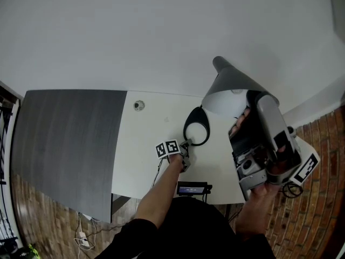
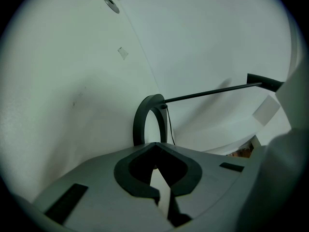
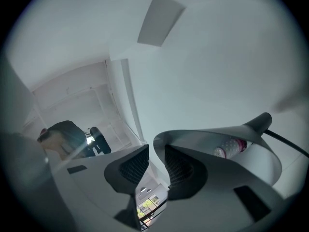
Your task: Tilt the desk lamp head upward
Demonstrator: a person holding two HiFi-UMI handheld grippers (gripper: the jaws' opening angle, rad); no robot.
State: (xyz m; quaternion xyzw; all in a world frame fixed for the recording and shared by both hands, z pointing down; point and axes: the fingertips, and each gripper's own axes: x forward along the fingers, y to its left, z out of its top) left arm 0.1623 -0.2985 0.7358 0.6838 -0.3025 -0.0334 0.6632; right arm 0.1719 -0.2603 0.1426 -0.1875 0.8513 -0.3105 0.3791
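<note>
A desk lamp stands on the white desk (image 1: 141, 161). Its black ring base (image 1: 186, 125) lies flat, and a thin black arm (image 2: 212, 91) rises from it to the grey cone head (image 1: 229, 85). My left gripper (image 1: 186, 145) rests at the ring's near edge, jaws shut, with desk showing through the hollow behind the tips (image 2: 154, 145). My right gripper (image 1: 241, 118) is up at the head's open rim. In the right gripper view its jaws (image 3: 157, 149) stand a narrow gap apart, astride the rim of the lamp head (image 3: 217, 130). The bulb (image 3: 231, 147) shows inside.
A dark grey panel (image 1: 64, 139) covers the desk's left part. A round cable grommet (image 1: 139, 105) sits near the back wall. A small device with a lit display (image 1: 192, 188) hangs at the front edge. Brick-pattern floor (image 1: 323, 139) lies to the right, with a power strip (image 1: 83, 240) below left.
</note>
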